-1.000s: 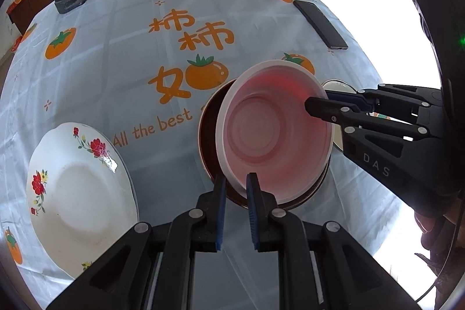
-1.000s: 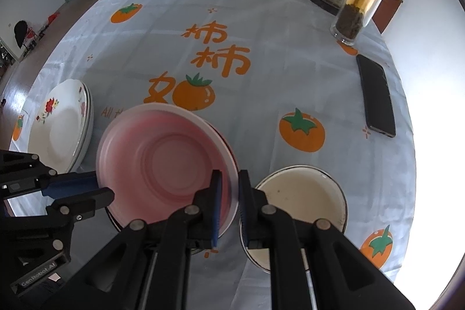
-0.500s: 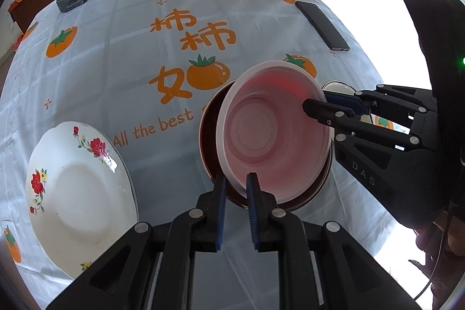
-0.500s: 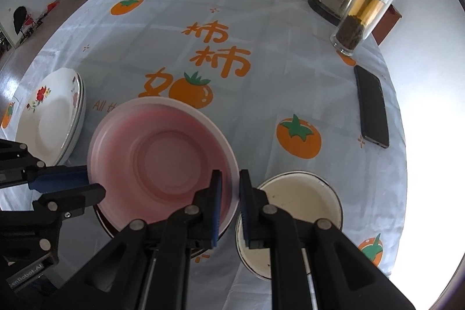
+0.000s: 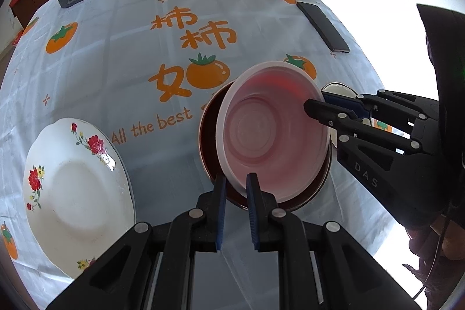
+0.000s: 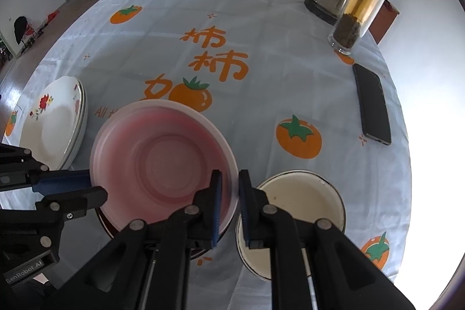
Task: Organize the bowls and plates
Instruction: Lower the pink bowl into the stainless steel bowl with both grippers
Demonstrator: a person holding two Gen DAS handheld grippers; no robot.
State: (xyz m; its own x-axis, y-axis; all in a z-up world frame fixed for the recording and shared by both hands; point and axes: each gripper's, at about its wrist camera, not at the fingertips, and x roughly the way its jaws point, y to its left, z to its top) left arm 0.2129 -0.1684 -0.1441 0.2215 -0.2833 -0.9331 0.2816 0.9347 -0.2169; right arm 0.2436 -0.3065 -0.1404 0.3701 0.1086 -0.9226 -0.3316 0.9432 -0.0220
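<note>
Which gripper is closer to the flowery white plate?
Left. The left gripper pinches the pink bowl's rim on the side facing the flowery plate. The right gripper pinches the rim on the far side, beside the cream bowl.

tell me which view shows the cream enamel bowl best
The right wrist view: the cream enamel bowl shows its whole inside beside the pink bowl. In the left wrist view only a sliver of its rim peeks behind the right gripper.

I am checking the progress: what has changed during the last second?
Nothing has visibly changed. The left gripper and right gripper stay clamped on opposite rims of the pink bowl, over the brown bowl. The floral plates and cream bowl have not moved.
</note>
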